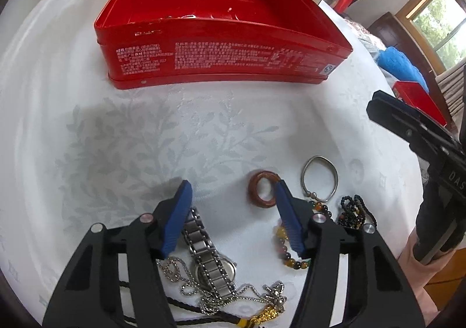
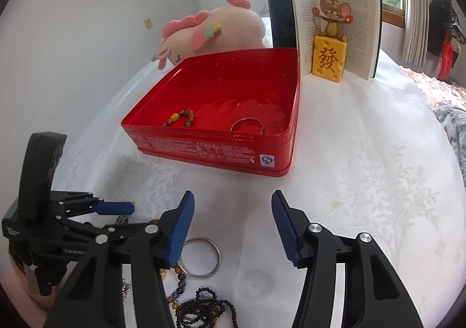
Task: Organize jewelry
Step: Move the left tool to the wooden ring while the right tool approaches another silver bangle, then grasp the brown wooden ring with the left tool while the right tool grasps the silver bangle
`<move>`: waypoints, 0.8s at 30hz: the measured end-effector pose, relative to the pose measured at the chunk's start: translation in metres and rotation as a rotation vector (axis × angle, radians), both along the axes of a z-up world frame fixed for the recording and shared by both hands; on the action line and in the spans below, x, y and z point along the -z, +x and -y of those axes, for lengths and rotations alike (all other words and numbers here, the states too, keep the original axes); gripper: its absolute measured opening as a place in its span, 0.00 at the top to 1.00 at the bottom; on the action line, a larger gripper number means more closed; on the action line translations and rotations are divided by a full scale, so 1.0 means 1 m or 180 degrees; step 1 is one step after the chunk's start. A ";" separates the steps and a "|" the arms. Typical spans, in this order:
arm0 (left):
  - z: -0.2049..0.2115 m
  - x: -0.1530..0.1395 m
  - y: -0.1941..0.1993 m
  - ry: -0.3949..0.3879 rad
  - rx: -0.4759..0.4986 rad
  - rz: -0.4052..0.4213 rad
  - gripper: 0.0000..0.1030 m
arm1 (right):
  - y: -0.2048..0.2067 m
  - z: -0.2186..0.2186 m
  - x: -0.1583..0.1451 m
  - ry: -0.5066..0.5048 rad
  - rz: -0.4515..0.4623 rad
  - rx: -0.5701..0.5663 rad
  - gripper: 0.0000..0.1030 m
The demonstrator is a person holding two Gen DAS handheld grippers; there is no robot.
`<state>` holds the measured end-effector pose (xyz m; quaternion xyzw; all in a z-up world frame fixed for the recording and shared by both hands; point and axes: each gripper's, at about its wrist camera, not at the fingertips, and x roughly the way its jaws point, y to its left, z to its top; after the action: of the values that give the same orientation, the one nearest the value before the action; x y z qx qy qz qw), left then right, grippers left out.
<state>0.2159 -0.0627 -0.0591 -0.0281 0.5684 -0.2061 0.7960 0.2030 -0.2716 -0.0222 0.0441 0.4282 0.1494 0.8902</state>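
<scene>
My left gripper (image 1: 233, 192) hangs open over the white cloth, pointing steeply down at a heap of jewelry. A steel watch (image 1: 209, 258) lies by its left finger and a brown ring (image 1: 262, 189) by its right finger; neither is pinched. Around them lie a silver chain (image 1: 186, 278), a silver bangle (image 1: 319, 178), black beads (image 1: 355, 211) and a coloured bead bracelet (image 1: 287, 249). My right gripper (image 2: 233, 198) is open over bare cloth, with the bangle (image 2: 201, 258) and black beads (image 2: 204, 310) just left of it. The red tin (image 2: 209, 150) holds a bead bracelet (image 2: 182, 118) and a ring-shaped bangle (image 2: 247, 125).
Behind the tin (image 1: 221, 60) lie a pink plush toy (image 2: 209, 34), an open book (image 2: 335, 28) and a mouse figurine on a yellow block (image 2: 329, 60). The other gripper's black body (image 1: 422, 136) stands at the right edge. The round table drops off to the right.
</scene>
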 end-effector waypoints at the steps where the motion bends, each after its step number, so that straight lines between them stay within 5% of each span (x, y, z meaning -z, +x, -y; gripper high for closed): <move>1: 0.000 0.000 0.000 0.0018 0.0004 0.0008 0.46 | 0.000 -0.001 0.001 0.0000 -0.0010 -0.0016 0.48; 9: 0.009 0.001 0.003 0.0195 0.0032 0.0082 0.55 | -0.003 -0.012 0.008 -0.0021 -0.0072 -0.0118 0.57; 17: -0.002 0.001 0.011 0.0245 -0.0068 0.0127 0.84 | -0.008 -0.020 0.012 -0.0038 -0.0138 -0.0205 0.70; 24: -0.014 0.000 0.011 0.0195 -0.0141 0.0148 0.96 | -0.016 -0.049 0.030 -0.0147 -0.0418 -0.0564 0.79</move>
<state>0.2272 -0.0483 -0.0590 -0.0115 0.5551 -0.1714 0.8139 0.1869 -0.2231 -0.0526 -0.0047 0.4911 0.2143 0.8443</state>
